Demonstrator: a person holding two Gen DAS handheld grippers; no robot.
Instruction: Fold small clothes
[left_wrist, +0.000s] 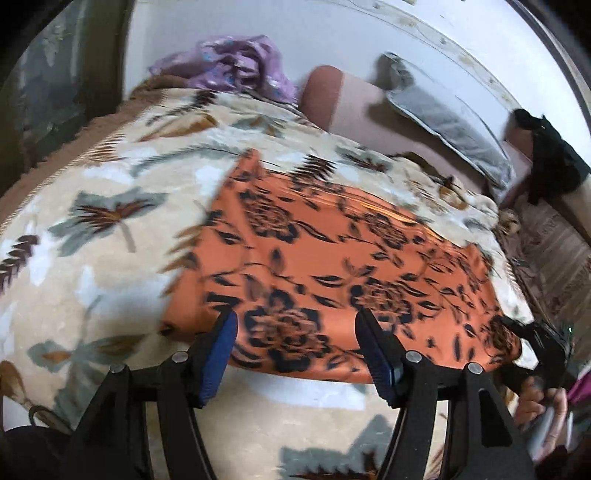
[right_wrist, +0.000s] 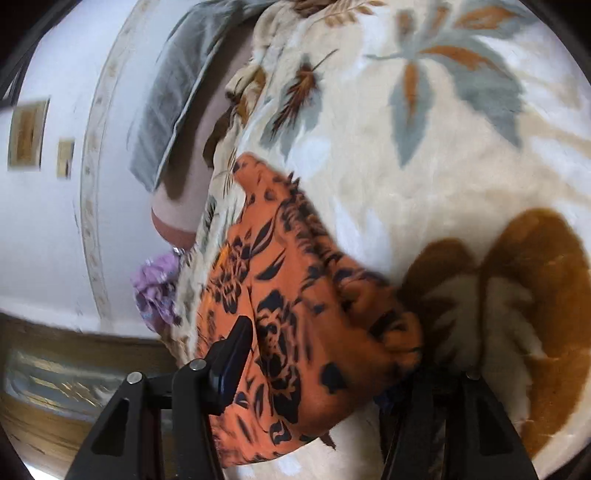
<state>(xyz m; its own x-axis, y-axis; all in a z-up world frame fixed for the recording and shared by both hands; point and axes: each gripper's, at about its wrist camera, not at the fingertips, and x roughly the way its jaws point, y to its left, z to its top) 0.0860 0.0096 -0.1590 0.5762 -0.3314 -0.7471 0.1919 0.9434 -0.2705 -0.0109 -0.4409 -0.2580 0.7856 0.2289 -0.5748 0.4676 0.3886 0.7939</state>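
Gripping orange cloth, right claw; left claw gapes empty.

light: soft, even daylight, source unseen | shadows: faint under pillow | glare: pale wall washed out | blur: motion smear on orange cloth, blanket | distortion: strong fisheye bend, dark corners in 2 views

In the right wrist view, orange floral cloth covers the right gripper's right-hand finger, so whether it is pinched cannot be told. Lower right of the left wrist view, a hand is cut off. Both views are motion-blurred.
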